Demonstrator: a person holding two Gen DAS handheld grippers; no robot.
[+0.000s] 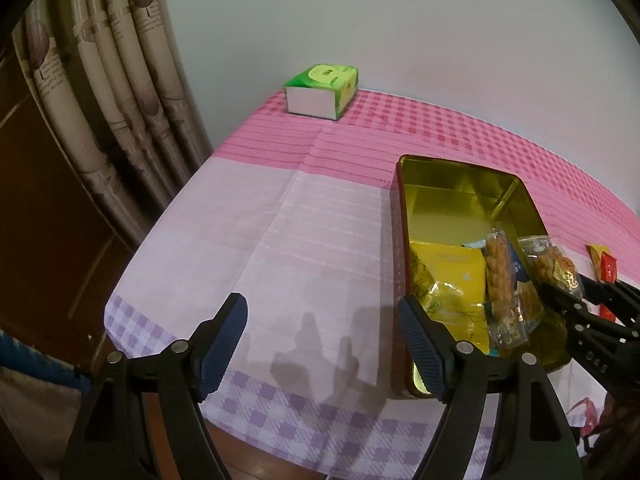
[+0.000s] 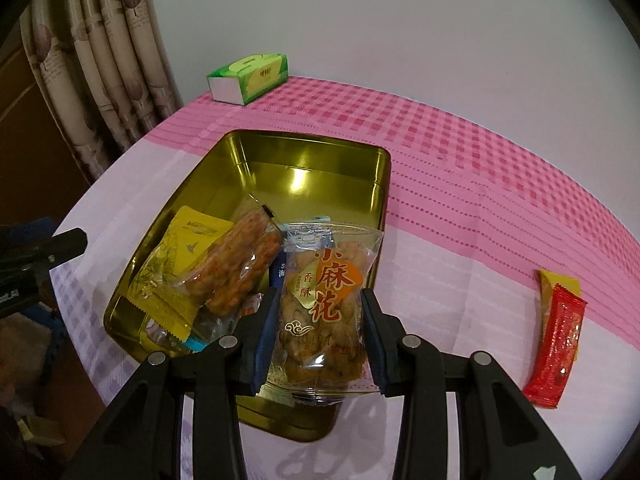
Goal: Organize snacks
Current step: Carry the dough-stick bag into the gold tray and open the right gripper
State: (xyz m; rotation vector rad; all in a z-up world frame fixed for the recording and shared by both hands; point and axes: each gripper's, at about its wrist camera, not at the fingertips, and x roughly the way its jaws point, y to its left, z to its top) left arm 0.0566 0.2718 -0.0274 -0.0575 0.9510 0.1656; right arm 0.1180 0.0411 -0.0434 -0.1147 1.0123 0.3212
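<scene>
Over the near right corner of a gold rectangular tin (image 2: 308, 152), the right gripper (image 2: 320, 332) is clamped on a clear packet of fried dough twists (image 2: 324, 312) bearing an orange label with Chinese characters. Both blue pads press the packet's sides, and the packet stands roughly upright between them, its top edge reaching over the tin's interior. In the left wrist view the same packet (image 1: 554, 266) shows at the tip of the right gripper (image 1: 568, 292), above the tin's right rim.

The tin (image 1: 440, 176) sits on a table covered with a pink and lilac checked cloth (image 2: 460, 184). Its far half is bare metal. The near half holds a yellow sachet (image 2: 188, 248), a second clear packet of dough twists (image 2: 240, 264) lying diagonally across it, and a blue-printed wrapper partly hidden beneath; its contents cannot be made out.

The left gripper (image 1: 324, 344) hovers above the cloth just left of the tin, jaws set well apart, nothing between them.

On the cloth well to the right of the tin lie a red stick sachet (image 2: 558, 344) and a yellow sachet (image 2: 558, 284), the red one overlapping the yellow. A green tissue box (image 2: 250, 78) rests at the far edge of the table, against the wall. Patterned curtains (image 2: 104, 72) hang at left.
</scene>
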